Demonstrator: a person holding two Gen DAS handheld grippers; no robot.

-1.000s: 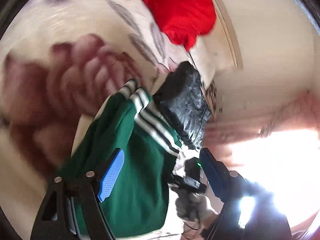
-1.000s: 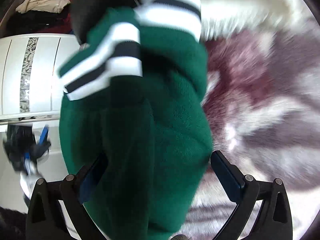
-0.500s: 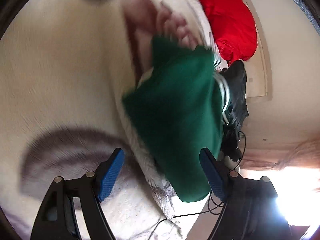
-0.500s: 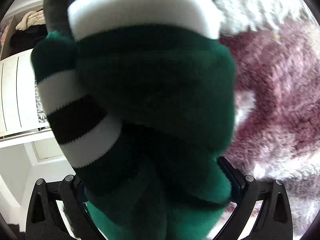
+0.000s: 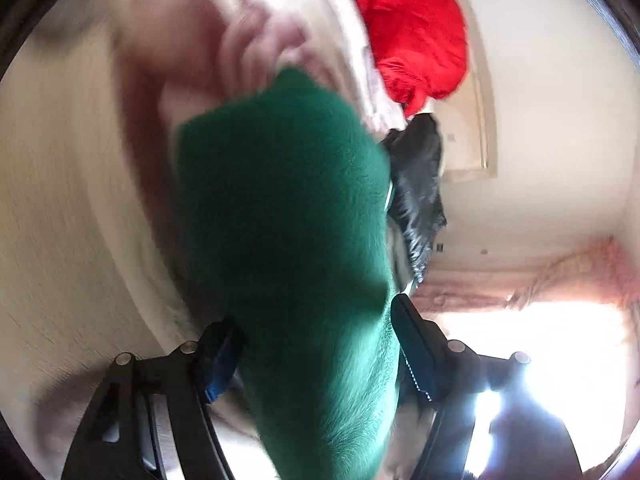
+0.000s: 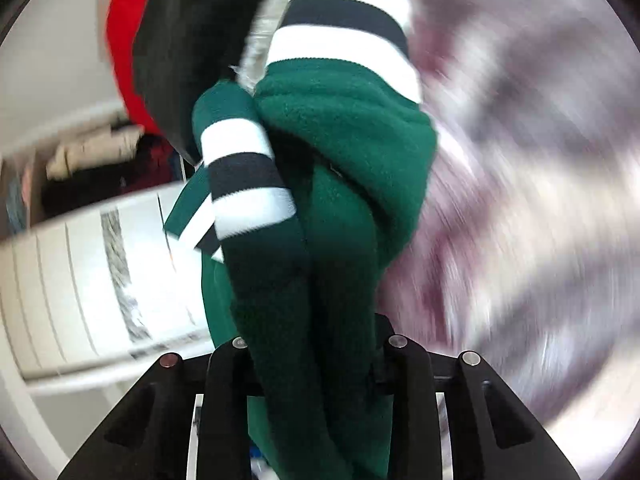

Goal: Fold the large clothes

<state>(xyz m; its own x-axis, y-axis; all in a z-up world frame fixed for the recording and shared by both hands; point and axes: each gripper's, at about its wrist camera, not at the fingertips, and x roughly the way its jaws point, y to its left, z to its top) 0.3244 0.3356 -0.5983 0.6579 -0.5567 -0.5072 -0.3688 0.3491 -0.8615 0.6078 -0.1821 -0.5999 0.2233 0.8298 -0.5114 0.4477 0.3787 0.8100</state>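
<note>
Bright window (image 5: 560, 344), white wardrobe (image 6: 80, 280)

Bed (image 5: 72, 208): covered by a fluffy cream blanket (image 6: 560, 184) with blurred maroon and grey floral pattern, filling the left of the left wrist view and the right of the right wrist view. On it, upper right of the left wrist view: red garment (image 5: 416, 36); just below it, black shiny garment (image 5: 420, 188). Both appear at upper left of the right wrist view. Contact of the green sweater (image 5: 288, 240) with the bed cannot be told.
</note>
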